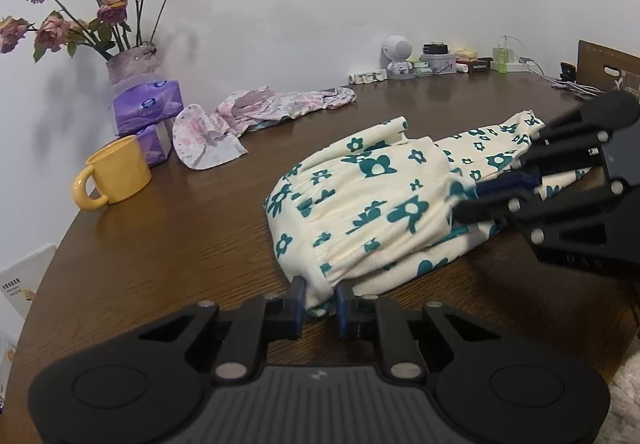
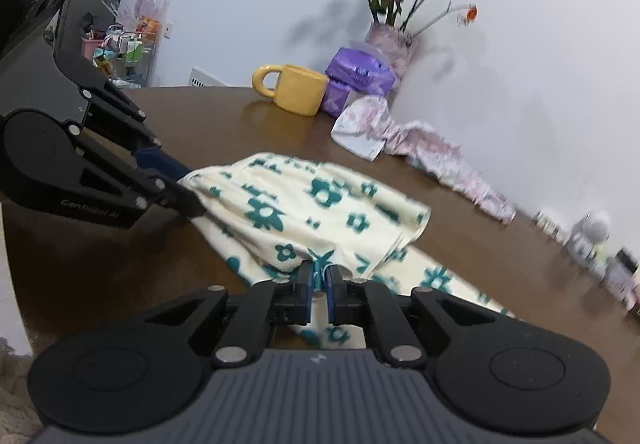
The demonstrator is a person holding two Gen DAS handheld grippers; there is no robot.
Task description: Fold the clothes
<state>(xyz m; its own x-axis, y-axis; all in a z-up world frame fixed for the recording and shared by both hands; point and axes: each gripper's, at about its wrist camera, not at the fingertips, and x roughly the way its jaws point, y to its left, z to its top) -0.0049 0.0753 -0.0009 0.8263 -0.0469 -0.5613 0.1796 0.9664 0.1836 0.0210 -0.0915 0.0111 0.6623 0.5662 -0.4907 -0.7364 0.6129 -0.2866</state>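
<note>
A cream garment with teal flowers (image 1: 360, 204) lies bunched on the brown table (image 1: 180, 244), its gathered waistband toward the left wrist camera. My left gripper (image 1: 319, 294) is shut on the near corner of that waistband, with cloth filling the gap between the blue pads. My right gripper (image 2: 319, 280) is shut on another edge of the same garment (image 2: 300, 204), a fold of fabric pinched between its pads. Each gripper also shows in the other's view: the right gripper (image 1: 466, 198) at the garment's right side, the left gripper (image 2: 188, 190) at its left end.
A yellow mug (image 1: 116, 172), purple tissue packs (image 1: 148, 106) and a vase of dried roses (image 1: 132, 64) stand at the back left. A pink floral garment (image 1: 260, 108) lies crumpled near the wall. A small astronaut figure (image 1: 398, 58) and several small items line the back right.
</note>
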